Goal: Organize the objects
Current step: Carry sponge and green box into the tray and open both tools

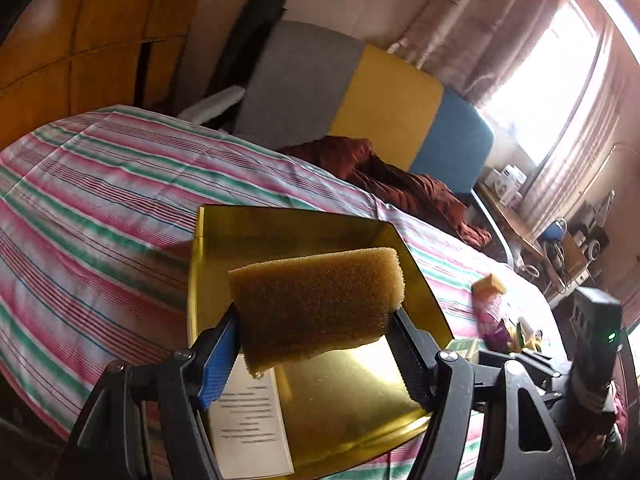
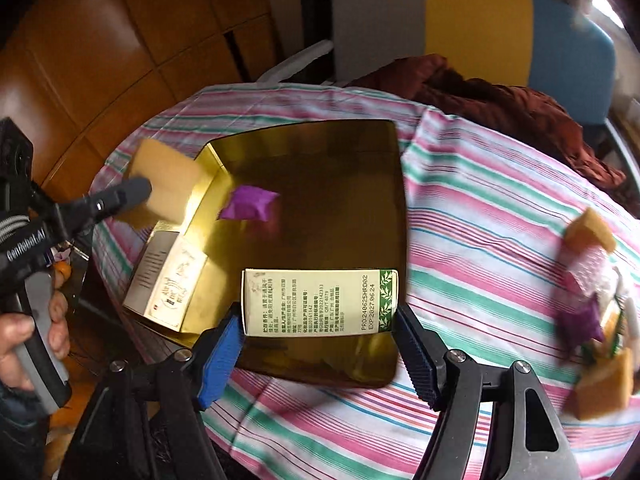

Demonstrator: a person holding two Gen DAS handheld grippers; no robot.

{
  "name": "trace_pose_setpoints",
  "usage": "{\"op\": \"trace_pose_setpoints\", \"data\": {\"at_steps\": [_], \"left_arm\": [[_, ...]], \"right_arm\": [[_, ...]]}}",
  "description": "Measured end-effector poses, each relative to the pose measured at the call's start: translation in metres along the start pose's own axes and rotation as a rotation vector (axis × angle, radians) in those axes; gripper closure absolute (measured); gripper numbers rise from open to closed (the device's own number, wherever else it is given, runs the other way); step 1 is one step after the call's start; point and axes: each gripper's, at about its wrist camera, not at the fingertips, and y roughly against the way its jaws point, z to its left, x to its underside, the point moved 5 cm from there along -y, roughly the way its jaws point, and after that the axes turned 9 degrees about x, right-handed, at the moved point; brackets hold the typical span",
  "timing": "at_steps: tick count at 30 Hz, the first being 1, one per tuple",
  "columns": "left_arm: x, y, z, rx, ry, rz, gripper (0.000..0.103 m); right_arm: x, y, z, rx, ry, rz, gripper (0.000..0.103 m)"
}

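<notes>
Landmark: gold tray [image 2: 320, 152] on the striped cloth [image 2: 480, 220].

Left of the tray's left wall: left gripper [image 2: 136, 194], held in a hand [image 2: 24, 332], clamped on a yellow sponge [image 2: 168, 176]. In its own wrist view the sponge [image 1: 316, 304] sits crosswise between both pads, above the tray's [image 1: 352, 396] floor, not touching it.

Inside the tray, near left corner: a pale box [image 2: 168, 284] leaning on the wall. Centre-left of the floor: a purple packet [image 2: 248, 203], lying free.

Over the tray's near edge: right gripper [image 2: 318, 320], closed on a green-and-white carton [image 2: 320, 302], printed face up, one pad on each end.

Right of the tray, well apart: a pile of sponges and packets [image 2: 596, 312], blurred.
</notes>
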Motion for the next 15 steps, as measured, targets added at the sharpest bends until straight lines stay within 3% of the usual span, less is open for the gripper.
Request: {"op": "trace_pose_setpoints", "data": {"at_steps": [10,15], "left_arm": [[-0.021,0.005,0.021,-0.005,0.033,-0.044,0.032],[-0.02,-0.013,0.036,-0.027,0.059,-0.007,0.031]], "right_arm": [[0.008,-0.032,0.048,-0.064,0.088,0.072,0.028],[0.019,-0.043,0.072,-0.134,0.117,0.101,0.022]]}}
